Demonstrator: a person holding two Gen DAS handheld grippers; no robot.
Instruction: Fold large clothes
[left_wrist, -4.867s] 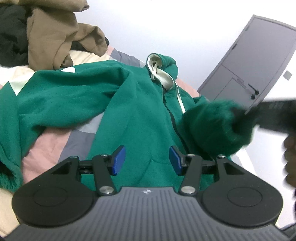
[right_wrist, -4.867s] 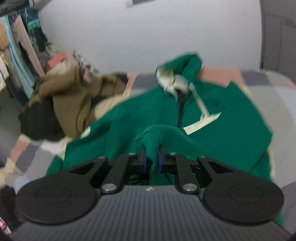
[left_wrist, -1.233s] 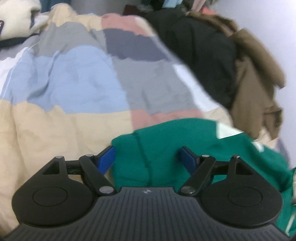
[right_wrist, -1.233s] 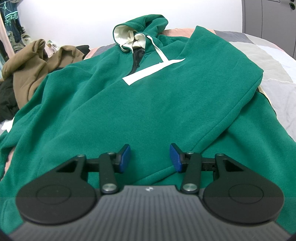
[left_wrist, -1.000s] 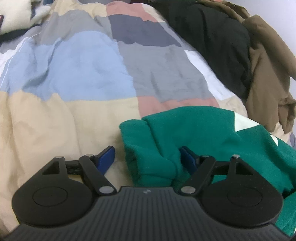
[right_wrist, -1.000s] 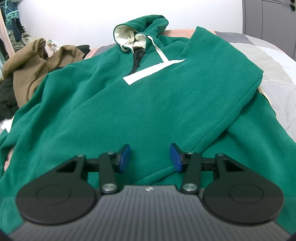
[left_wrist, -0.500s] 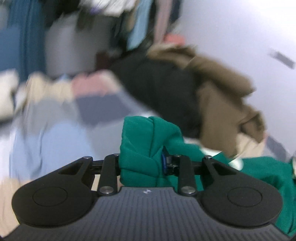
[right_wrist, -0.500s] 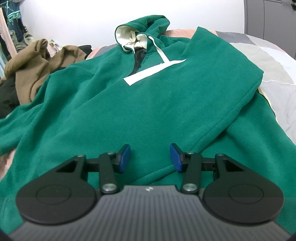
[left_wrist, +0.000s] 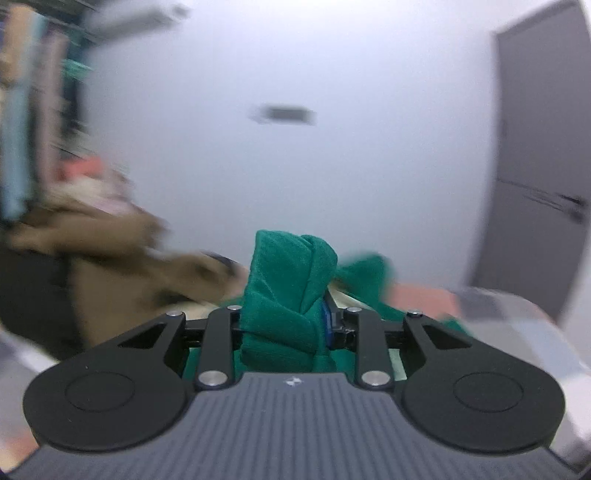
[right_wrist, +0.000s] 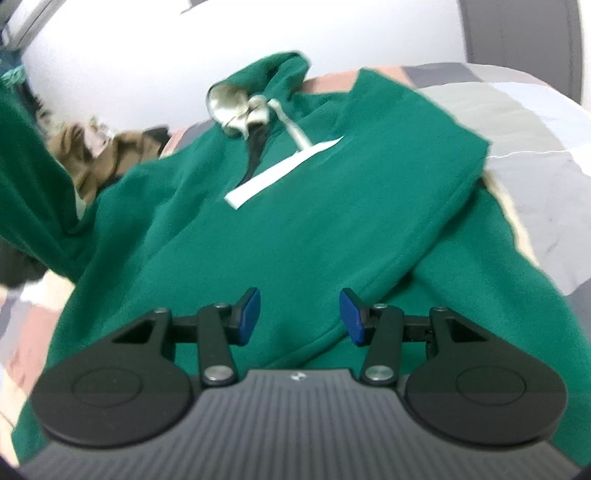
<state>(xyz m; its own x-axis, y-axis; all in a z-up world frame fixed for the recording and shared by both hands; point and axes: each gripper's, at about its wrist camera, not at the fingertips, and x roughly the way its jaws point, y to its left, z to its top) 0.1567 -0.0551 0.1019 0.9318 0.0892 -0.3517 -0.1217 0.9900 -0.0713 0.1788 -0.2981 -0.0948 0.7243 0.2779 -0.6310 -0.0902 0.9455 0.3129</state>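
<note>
I have the green hoodie (right_wrist: 332, 206) lying chest-up on the bed (right_wrist: 546, 140), hood toward the wall, so its body can serve as the fold base. My left gripper (left_wrist: 284, 317) has its fingers clamped on the bunched sleeve cuff (left_wrist: 291, 288), held above the hoodie's left side; I judge this is to carry the sleeve across the chest. My right gripper (right_wrist: 300, 316) hovers over the hoodie's lower front, fingers apart and empty, probably ready to pin the cloth.

Both tongs, left tongs (left_wrist: 286, 321) and right tongs (right_wrist: 299, 317), are showing black linkage arms, silver screws, blue pads (right_wrist: 248, 316), round black discs and a ribbed grey body bearing a small white logo.
</note>
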